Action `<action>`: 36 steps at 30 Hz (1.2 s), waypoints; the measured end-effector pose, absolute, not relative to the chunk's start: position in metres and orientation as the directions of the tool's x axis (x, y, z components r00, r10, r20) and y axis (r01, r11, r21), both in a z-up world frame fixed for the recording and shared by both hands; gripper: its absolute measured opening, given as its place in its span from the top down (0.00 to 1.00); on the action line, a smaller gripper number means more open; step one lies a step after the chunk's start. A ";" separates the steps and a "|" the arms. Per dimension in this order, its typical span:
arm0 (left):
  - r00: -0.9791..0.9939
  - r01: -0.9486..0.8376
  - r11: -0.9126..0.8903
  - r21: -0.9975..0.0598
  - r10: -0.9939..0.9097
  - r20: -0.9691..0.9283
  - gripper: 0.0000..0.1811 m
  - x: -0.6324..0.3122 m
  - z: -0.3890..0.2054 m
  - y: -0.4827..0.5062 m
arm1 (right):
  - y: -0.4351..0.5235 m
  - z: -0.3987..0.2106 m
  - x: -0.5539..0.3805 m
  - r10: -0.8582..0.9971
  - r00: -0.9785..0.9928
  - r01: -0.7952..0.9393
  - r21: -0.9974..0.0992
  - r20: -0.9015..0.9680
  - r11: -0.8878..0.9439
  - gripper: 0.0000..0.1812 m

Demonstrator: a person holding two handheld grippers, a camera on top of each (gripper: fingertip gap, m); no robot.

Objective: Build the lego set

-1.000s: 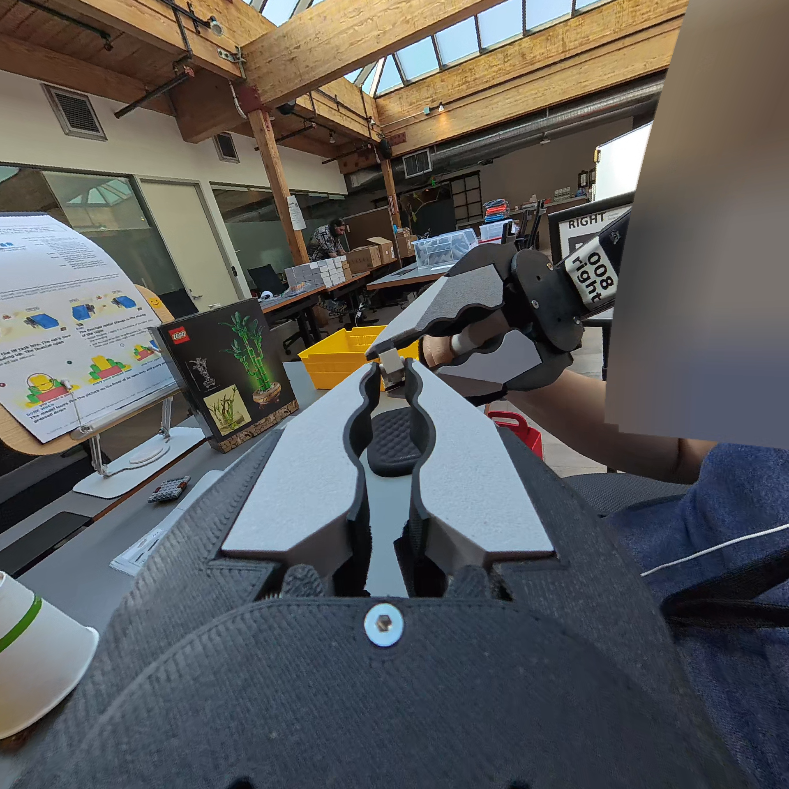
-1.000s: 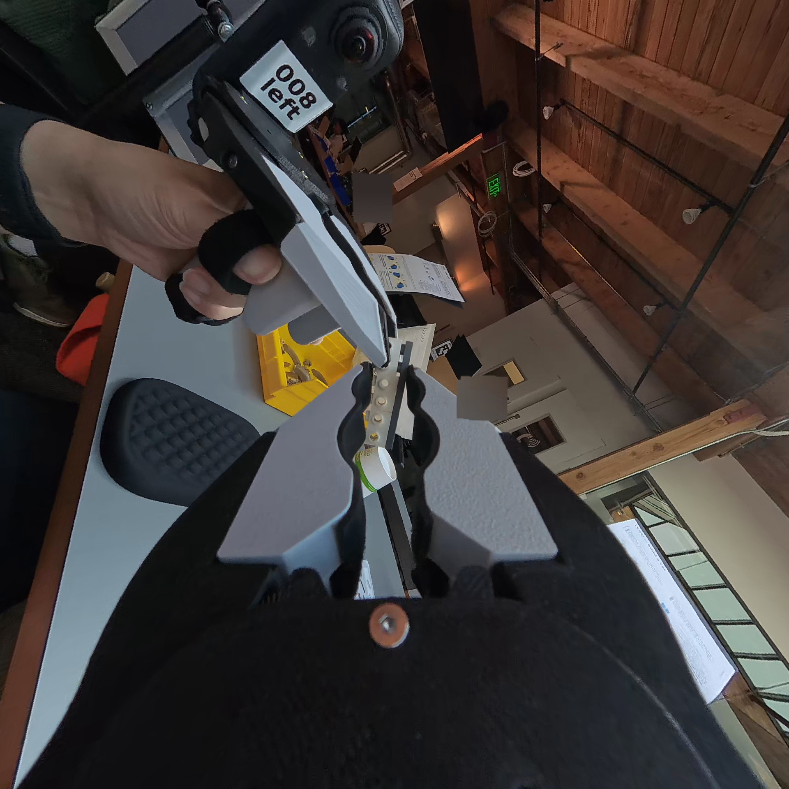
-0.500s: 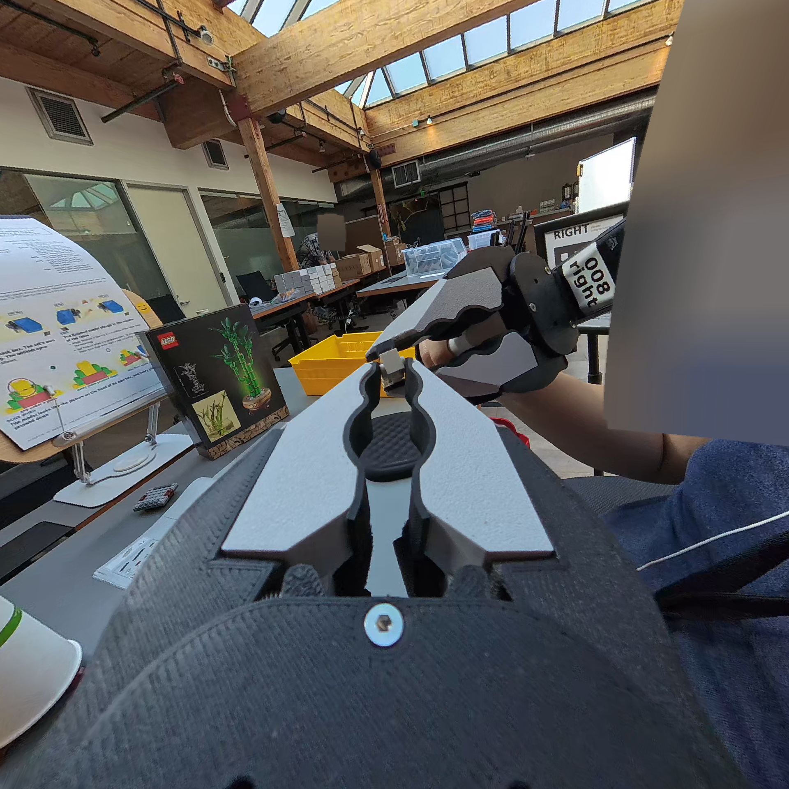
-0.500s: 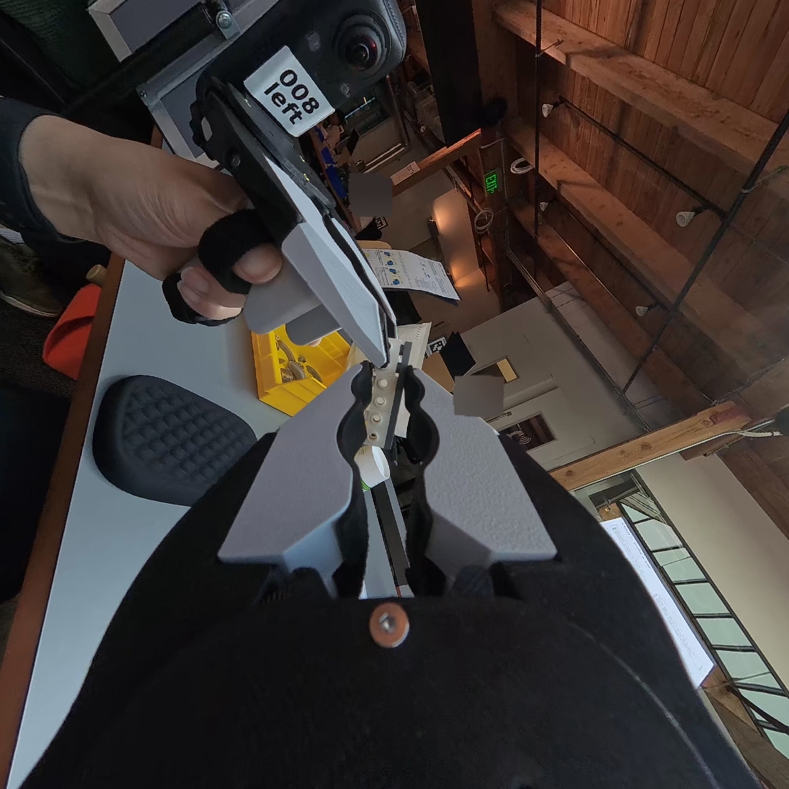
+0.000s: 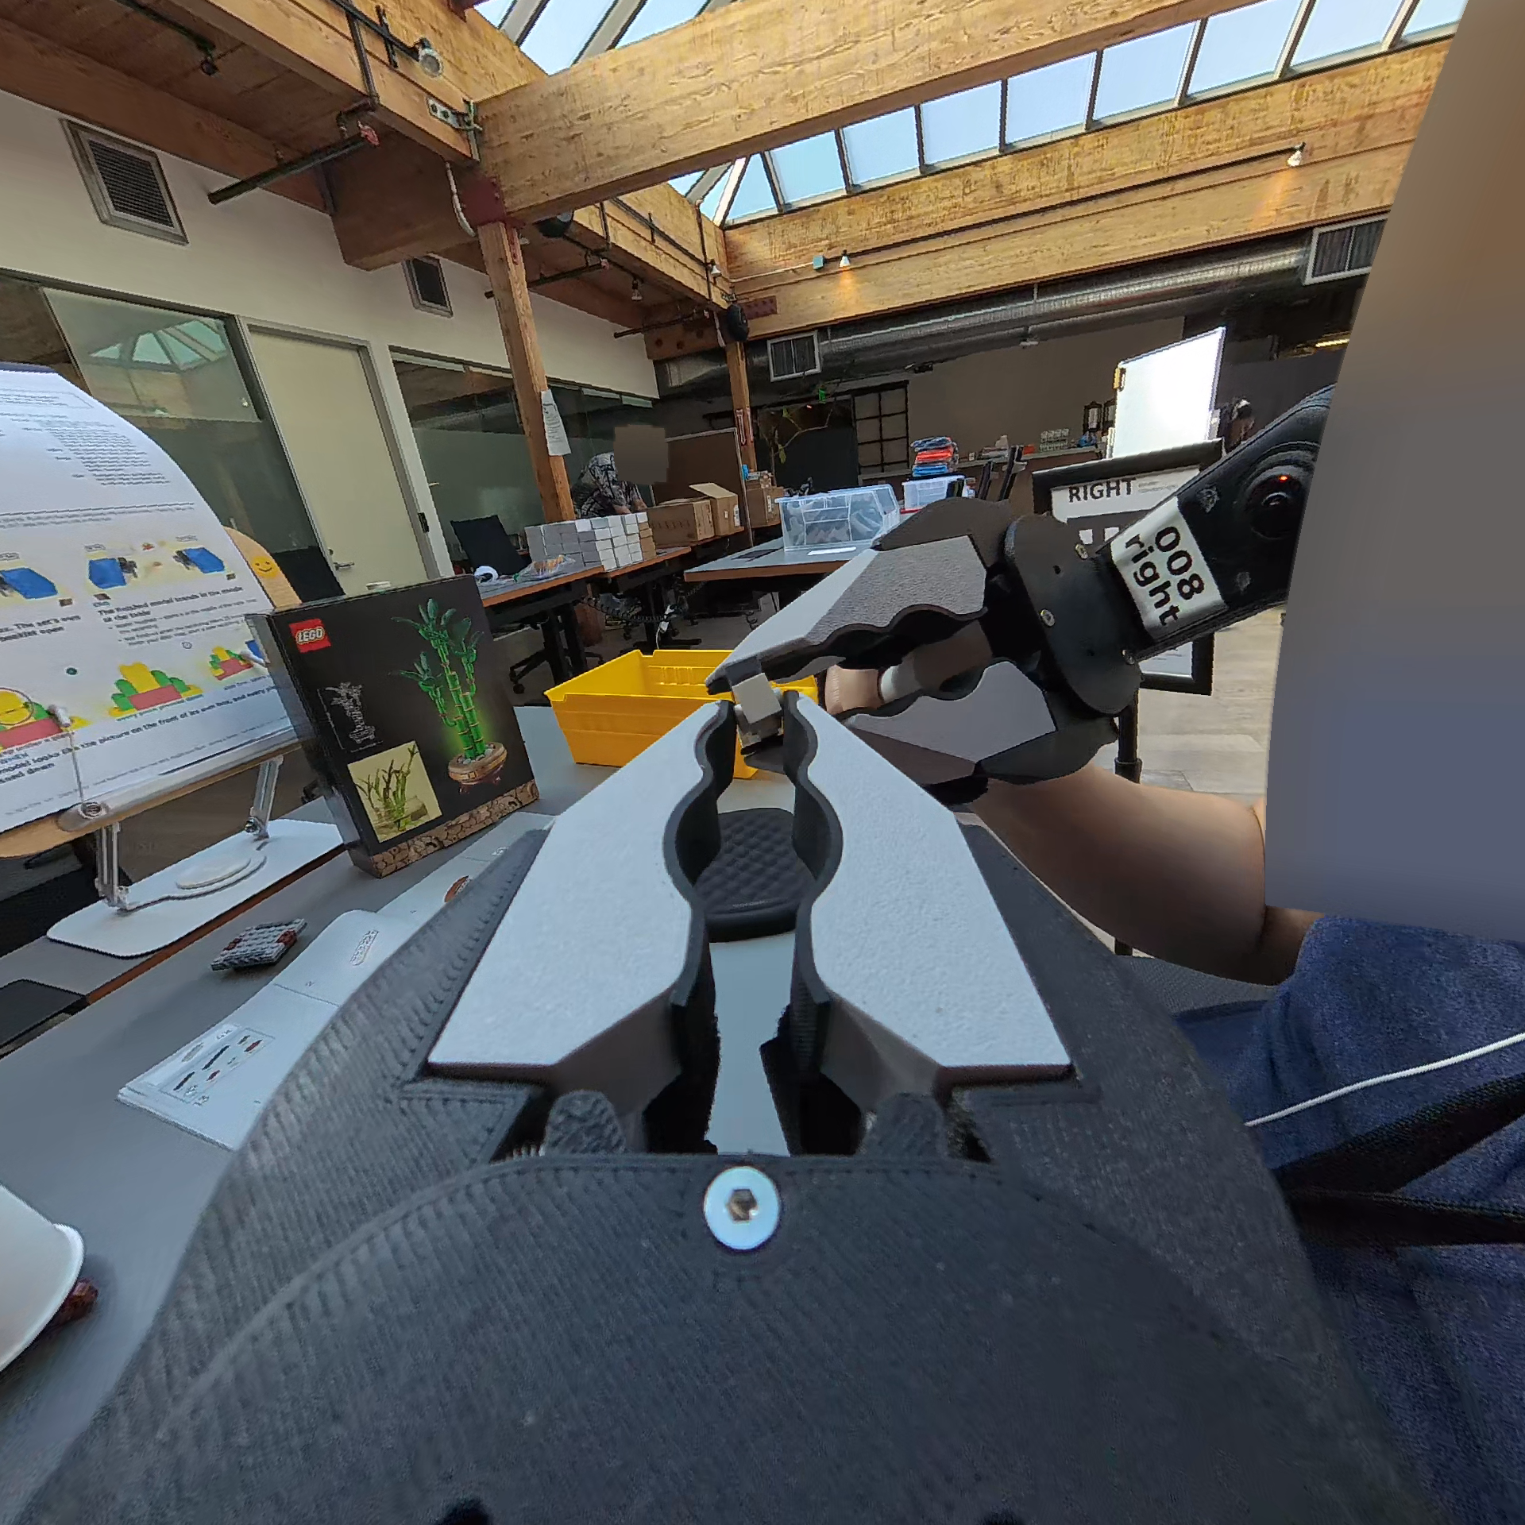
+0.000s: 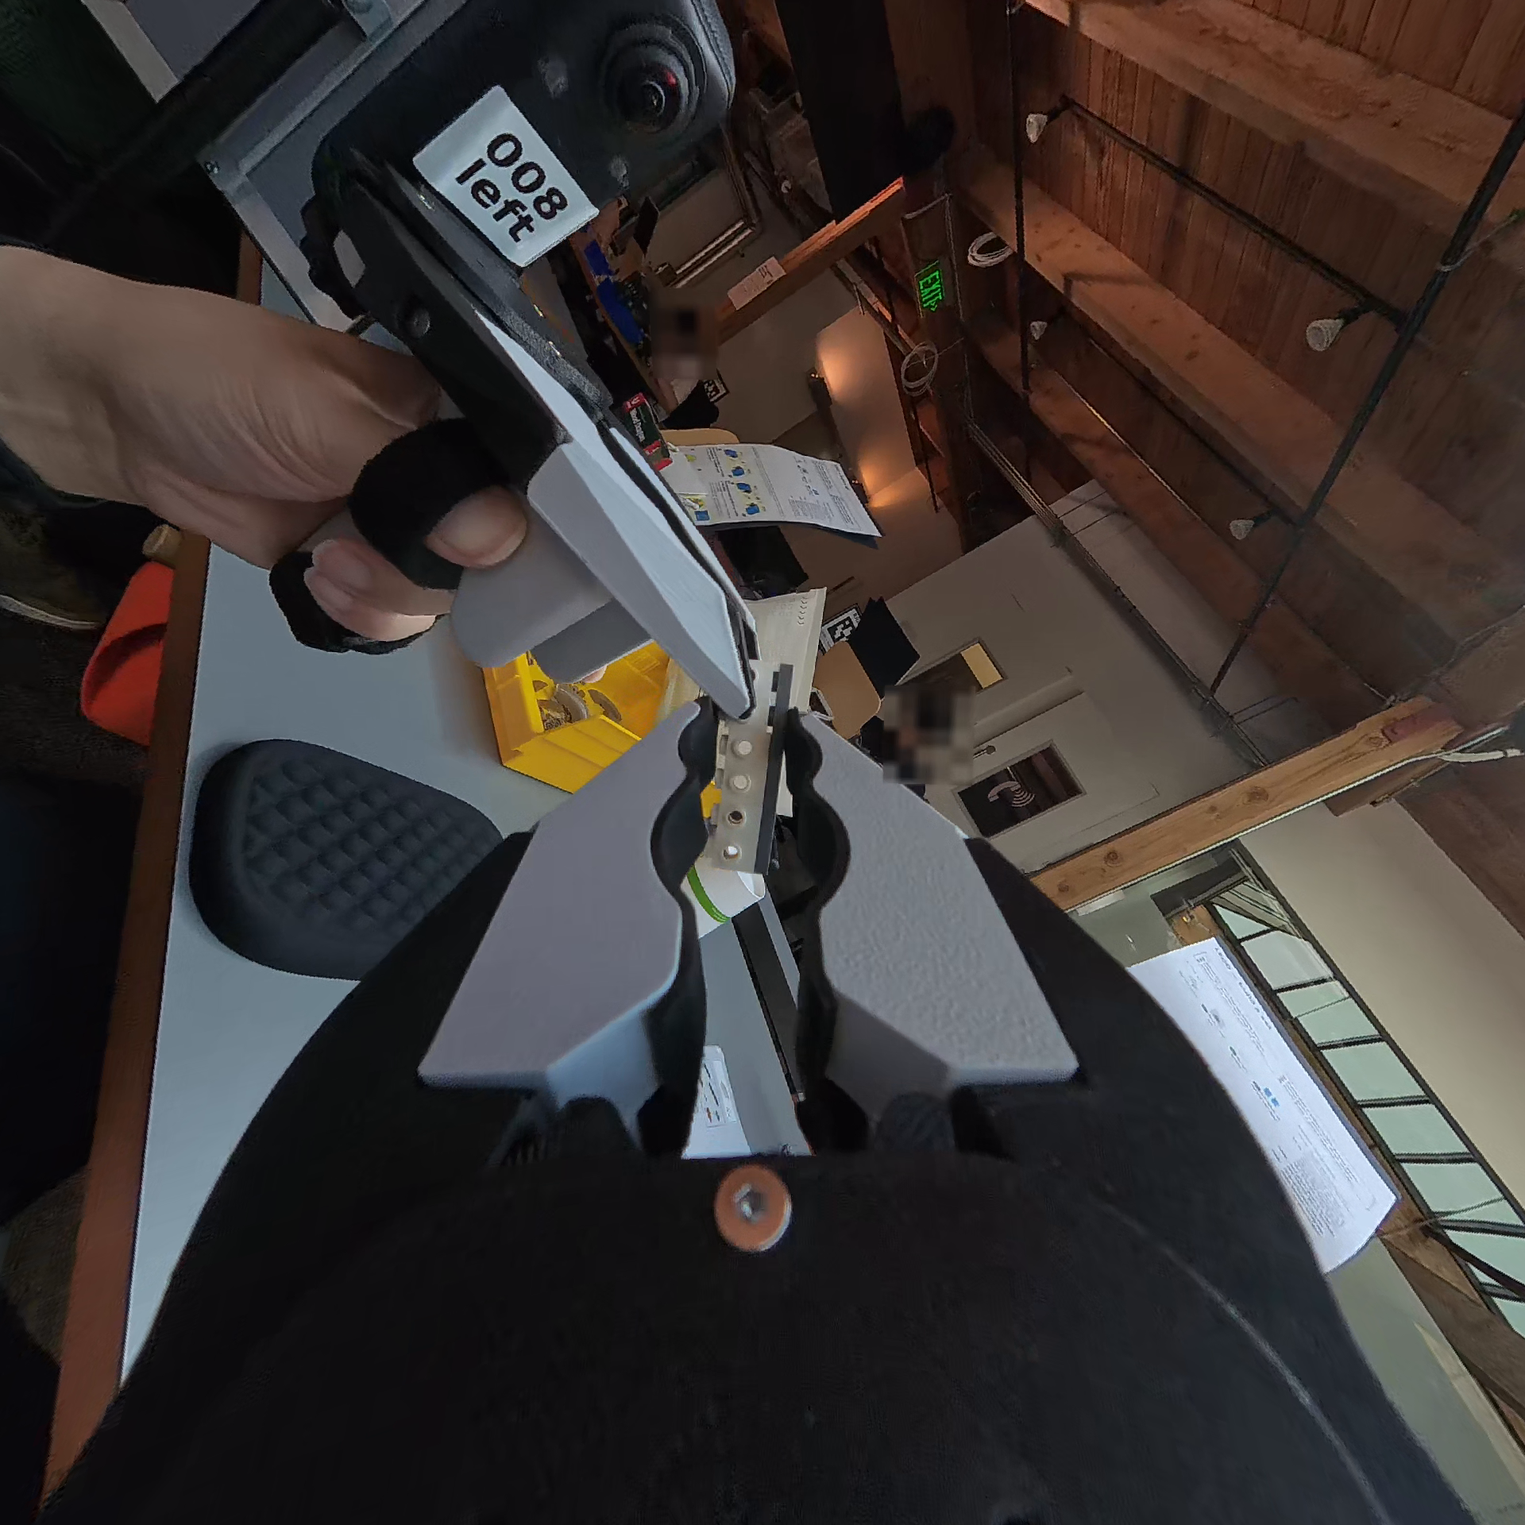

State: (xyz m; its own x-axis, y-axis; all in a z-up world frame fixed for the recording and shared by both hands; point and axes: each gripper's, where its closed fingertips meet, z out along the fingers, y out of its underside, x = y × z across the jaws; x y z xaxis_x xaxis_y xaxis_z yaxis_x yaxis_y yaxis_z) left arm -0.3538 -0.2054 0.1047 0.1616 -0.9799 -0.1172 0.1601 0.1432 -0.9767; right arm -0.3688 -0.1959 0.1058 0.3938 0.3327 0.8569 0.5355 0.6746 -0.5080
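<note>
Both grippers meet in the air above the grey table (image 5: 627,767). My left gripper (image 5: 757,711) is shut on the end of a small tan studded Lego plate (image 5: 755,701). In the right wrist view my right gripper (image 6: 743,730) is shut on the same tan plate (image 6: 737,796), which has a thin black plate (image 6: 776,743) against its back. The right gripper (image 5: 730,678) comes in from the right in the left wrist view, its tips at the piece. The left gripper (image 6: 741,701) comes in from the upper left in the right wrist view and touches the plate's top end.
A yellow parts bin (image 5: 652,701) stands behind the grippers, with a black ribbed pad (image 5: 747,866) below them. To the left are the Lego box (image 5: 404,710), an instruction sheet on a stand (image 5: 107,594), a small dark brick assembly (image 5: 256,945), a booklet (image 5: 247,1048) and a paper cup (image 5: 33,1287). My two grippers' fingertips are within a few centimetres of each other.
Both grippers stay shut on the plate assembly and joined tip to tip. The pair has only drifted slightly over the table.
</note>
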 end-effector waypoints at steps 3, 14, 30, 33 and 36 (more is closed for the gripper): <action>0.163 0.167 0.134 -0.977 -0.981 -0.107 0.95 -0.354 0.105 -0.205 | -0.195 0.106 -0.368 0.328 0.412 0.548 -0.519 0.850 0.657 0.93; 0.152 0.144 0.157 -0.977 -0.979 -0.135 0.95 -0.351 0.102 -0.207 | -0.199 0.102 -0.366 0.400 0.399 0.475 -0.559 0.825 0.679 0.92; 0.260 0.060 0.226 -0.972 -0.944 -0.204 0.95 -0.343 0.100 -0.211 | -0.204 0.103 -0.359 0.244 0.437 0.458 -0.448 0.866 0.768 0.93; 0.240 0.061 0.218 -0.974 -0.950 -0.198 0.95 -0.344 0.101 -0.214 | -0.207 0.103 -0.360 0.217 0.408 0.475 -0.410 0.887 0.778 0.93; 0.229 0.046 0.241 -0.970 -0.947 -0.224 0.95 -0.346 0.102 -0.216 | -0.210 0.104 -0.362 0.272 0.414 0.428 -0.449 0.869 0.785 0.93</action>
